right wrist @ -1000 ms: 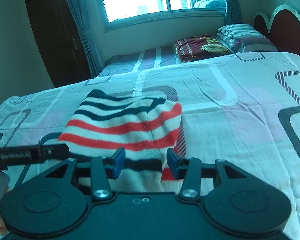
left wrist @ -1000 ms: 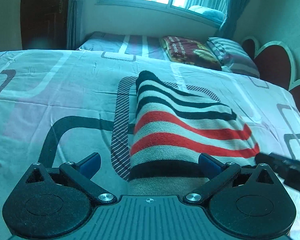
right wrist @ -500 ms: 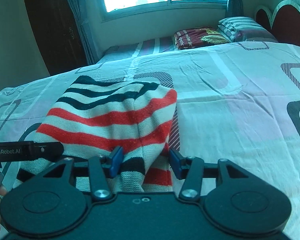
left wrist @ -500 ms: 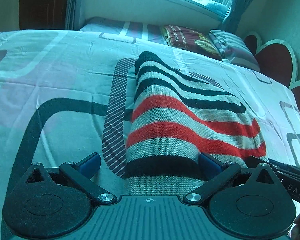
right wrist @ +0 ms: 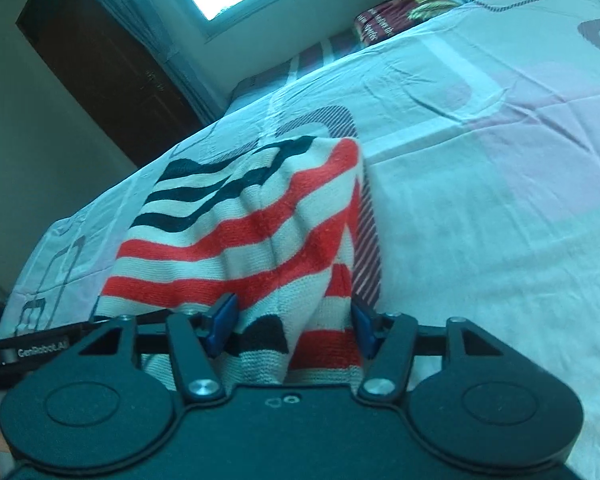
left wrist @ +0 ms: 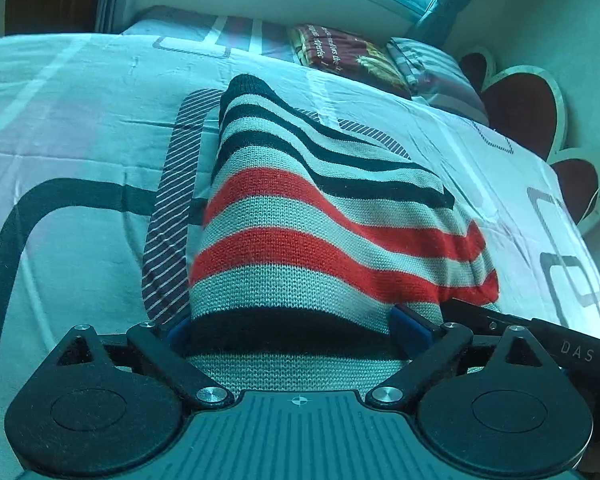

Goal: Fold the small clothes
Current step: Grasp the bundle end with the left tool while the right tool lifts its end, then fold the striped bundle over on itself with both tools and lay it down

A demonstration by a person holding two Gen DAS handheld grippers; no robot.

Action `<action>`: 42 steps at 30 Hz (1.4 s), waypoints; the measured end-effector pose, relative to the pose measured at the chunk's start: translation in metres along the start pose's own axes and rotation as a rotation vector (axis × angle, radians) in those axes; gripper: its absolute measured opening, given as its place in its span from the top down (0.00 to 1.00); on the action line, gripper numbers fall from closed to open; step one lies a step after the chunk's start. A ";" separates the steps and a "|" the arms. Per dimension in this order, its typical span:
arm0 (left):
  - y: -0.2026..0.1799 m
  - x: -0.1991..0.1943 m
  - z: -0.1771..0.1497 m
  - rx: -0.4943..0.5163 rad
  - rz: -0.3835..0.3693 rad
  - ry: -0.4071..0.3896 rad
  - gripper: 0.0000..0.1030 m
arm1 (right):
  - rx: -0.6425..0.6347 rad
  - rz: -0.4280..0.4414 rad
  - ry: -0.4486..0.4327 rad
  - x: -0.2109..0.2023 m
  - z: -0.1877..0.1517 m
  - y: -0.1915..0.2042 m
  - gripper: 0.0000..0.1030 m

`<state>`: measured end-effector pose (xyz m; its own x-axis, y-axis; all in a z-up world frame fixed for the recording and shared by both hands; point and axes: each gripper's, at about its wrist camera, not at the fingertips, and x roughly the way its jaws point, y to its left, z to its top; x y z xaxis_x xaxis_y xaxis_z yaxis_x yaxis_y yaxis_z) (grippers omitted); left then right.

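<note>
Striped knit garment draped on bed, near hem lifted. Left tool, right tool: both wide apart, fabric between, nothing clamped. Soft, light, stretchy; best gripped at hem corners.

The sweater lies on the bed, its near hem between the fingers of the left tongs and the right tongs. The right tongs sit just right of the left. Far ahead, pillows lie against the headboard.
</note>
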<state>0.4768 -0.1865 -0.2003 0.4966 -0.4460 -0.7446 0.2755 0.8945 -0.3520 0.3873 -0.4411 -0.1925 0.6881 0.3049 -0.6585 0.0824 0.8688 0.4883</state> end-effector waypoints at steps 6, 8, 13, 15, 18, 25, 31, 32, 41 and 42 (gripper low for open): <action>0.009 0.000 0.004 -0.033 -0.035 0.010 0.19 | 0.051 0.058 0.000 0.003 0.000 -0.009 0.55; 0.007 0.005 0.004 -0.026 -0.024 -0.001 0.18 | 0.051 0.063 -0.006 0.007 0.003 -0.009 0.54; 0.000 0.003 0.005 -0.041 -0.010 -0.009 0.23 | 0.087 0.071 -0.004 0.008 0.004 -0.008 0.56; -0.002 -0.005 0.003 -0.025 -0.021 -0.020 0.34 | 0.068 0.085 -0.010 -0.001 0.001 -0.005 0.62; 0.002 -0.003 0.004 -0.023 -0.027 -0.013 0.34 | 0.064 0.073 0.006 0.005 0.001 -0.008 0.58; -0.002 -0.003 0.001 -0.014 -0.002 -0.034 0.35 | 0.050 0.043 -0.007 0.011 0.003 0.006 0.49; -0.005 -0.016 0.001 0.007 -0.004 -0.051 0.42 | 0.086 0.060 -0.058 -0.002 0.000 0.007 0.62; -0.005 -0.018 0.001 0.005 -0.005 -0.053 0.42 | 0.086 0.070 -0.066 -0.005 0.000 0.010 0.62; -0.001 -0.046 0.002 0.005 -0.007 -0.075 0.43 | 0.078 0.146 -0.090 -0.017 0.004 0.036 0.64; 0.000 -0.050 0.002 0.008 -0.004 -0.079 0.43 | 0.074 0.150 -0.094 -0.018 0.003 0.040 0.64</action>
<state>0.4539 -0.1640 -0.1620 0.5591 -0.4512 -0.6956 0.2843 0.8924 -0.3504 0.3801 -0.4133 -0.1594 0.7604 0.3884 -0.5205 0.0244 0.7838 0.6205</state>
